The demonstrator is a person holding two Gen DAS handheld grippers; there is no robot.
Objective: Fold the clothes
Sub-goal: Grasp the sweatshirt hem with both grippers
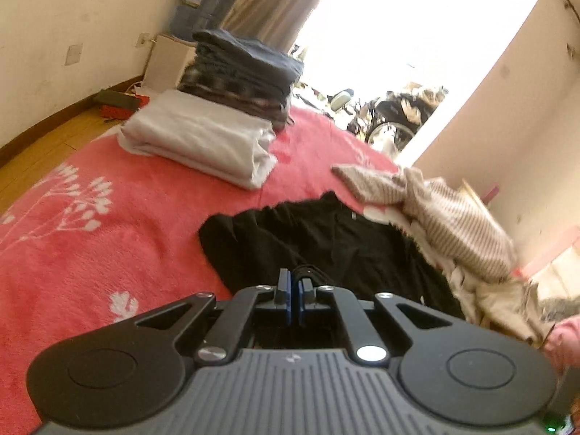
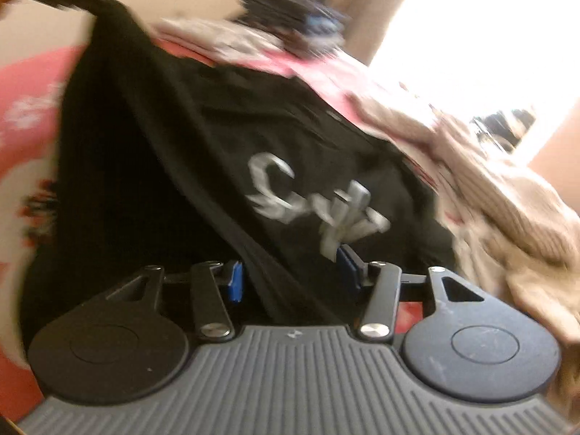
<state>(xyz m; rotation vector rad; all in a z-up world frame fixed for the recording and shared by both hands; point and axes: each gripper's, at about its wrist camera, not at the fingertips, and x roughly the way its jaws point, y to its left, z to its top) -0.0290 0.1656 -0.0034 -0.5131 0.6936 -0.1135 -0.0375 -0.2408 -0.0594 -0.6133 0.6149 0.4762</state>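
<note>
One crumpled black shirt [image 2: 224, 137], silver lettering

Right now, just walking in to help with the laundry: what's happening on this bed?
A person is folding clothes on the pink blanket with two handheld grippers. The left gripper is shut on an edge of the black garment. The right gripper is open, with a fold of that garment running between its fingers. A folded white piece and a dark folded stack sit at the far side; a striped beige garment lies unfolded beside the black one.
</note>
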